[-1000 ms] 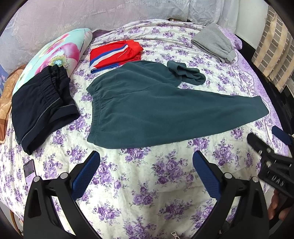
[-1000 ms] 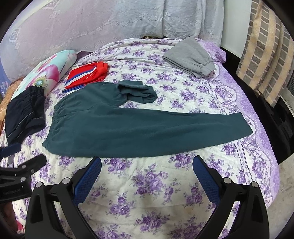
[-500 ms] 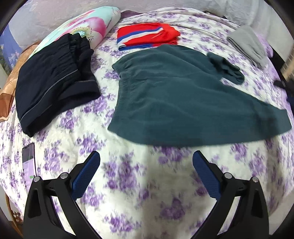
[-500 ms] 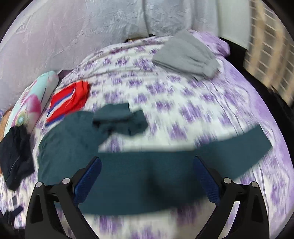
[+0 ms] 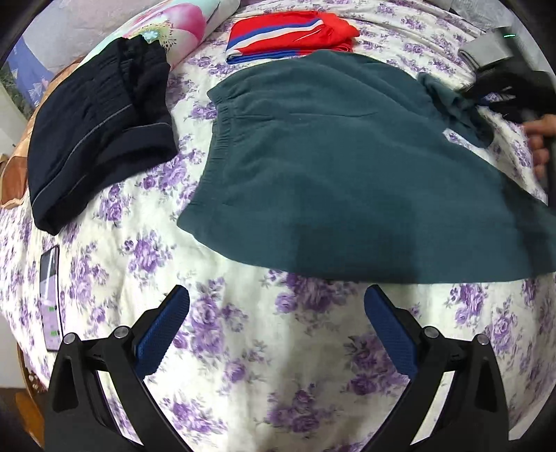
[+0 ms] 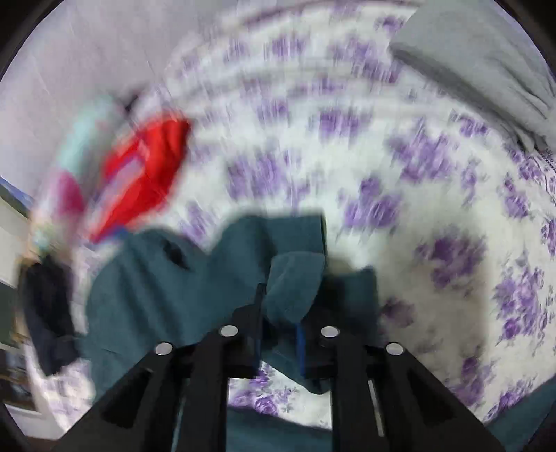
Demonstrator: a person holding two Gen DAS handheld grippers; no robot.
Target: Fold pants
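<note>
1. Left wrist view: the green pants [image 5: 347, 167] lie flat on the bed [image 5: 243, 347], and I take them as the landmark for all places here. Their waistband [image 5: 222, 114] is at the left end. The long axis goes from this waistband to the right, so the legs point to the right edge of the picture.

2. The left gripper [image 5: 276, 330] hangs over the bare flowered sheet, just in front of the near edge of the pants. Its blue pads [image 5: 163, 333] stand wide apart and nothing is between them. It is near the waistband half of the pants but does not touch the cloth.

3. The crumpled leg [image 5: 451, 101] is bunched on the far right side of the pants. The right gripper [image 5: 500, 94] is there, seen from outside with the fingers of the person's hand [image 5: 538, 139] beside it.

4. Right wrist view: the picture is blurred, but the right gripper [image 6: 278, 333] has its jaws closing, and a fold of the green pants [image 6: 292, 288] stands up between them. The pads seem to press on this fold already.

5. My judgement: the right hand is the nearer one to the bunched leg, so the coming move belongs to it. It should pull this leg out along the long axis, away from the waistband, to lie beside the straight leg.

6. Other clothes lie around: a dark folded garment [image 5: 97, 128] left of the pants and a red striped one [image 5: 292, 31] behind the waistband.
</note>
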